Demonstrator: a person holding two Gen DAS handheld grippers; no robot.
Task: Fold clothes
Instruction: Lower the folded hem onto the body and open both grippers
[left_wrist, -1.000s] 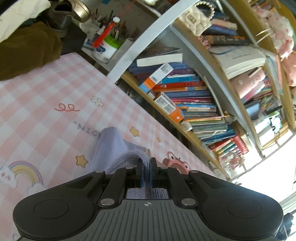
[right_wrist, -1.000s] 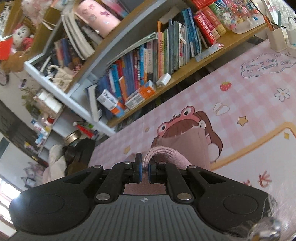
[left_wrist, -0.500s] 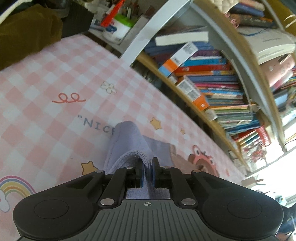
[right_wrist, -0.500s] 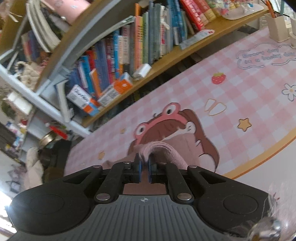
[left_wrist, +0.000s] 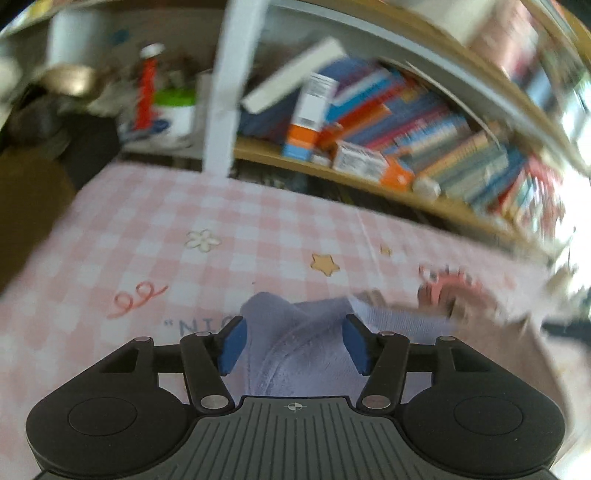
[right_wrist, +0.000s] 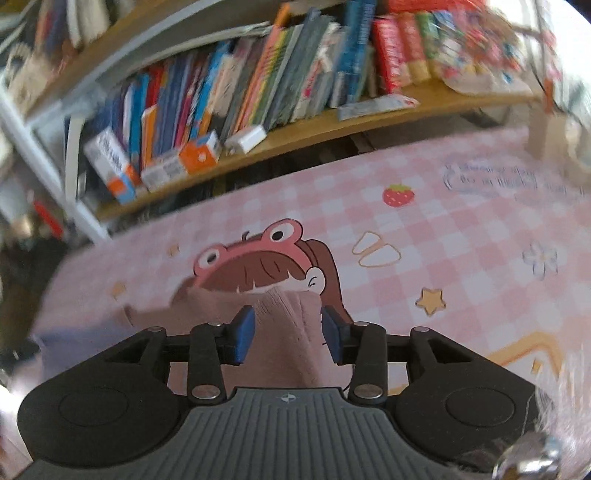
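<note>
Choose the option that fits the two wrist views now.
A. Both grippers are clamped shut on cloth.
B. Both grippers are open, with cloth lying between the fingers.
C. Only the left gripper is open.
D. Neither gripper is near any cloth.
B: the left gripper stands spread around the lavender cloth, and the right gripper stands spread around the pink cloth.

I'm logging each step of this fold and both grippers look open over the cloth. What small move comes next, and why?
Probably draw both grippers back off the garment. The left gripper stands open around the lilac cloth, the right gripper open around the pink cloth, and both edges lie on the checked mat, so this fold looks placed.
</note>
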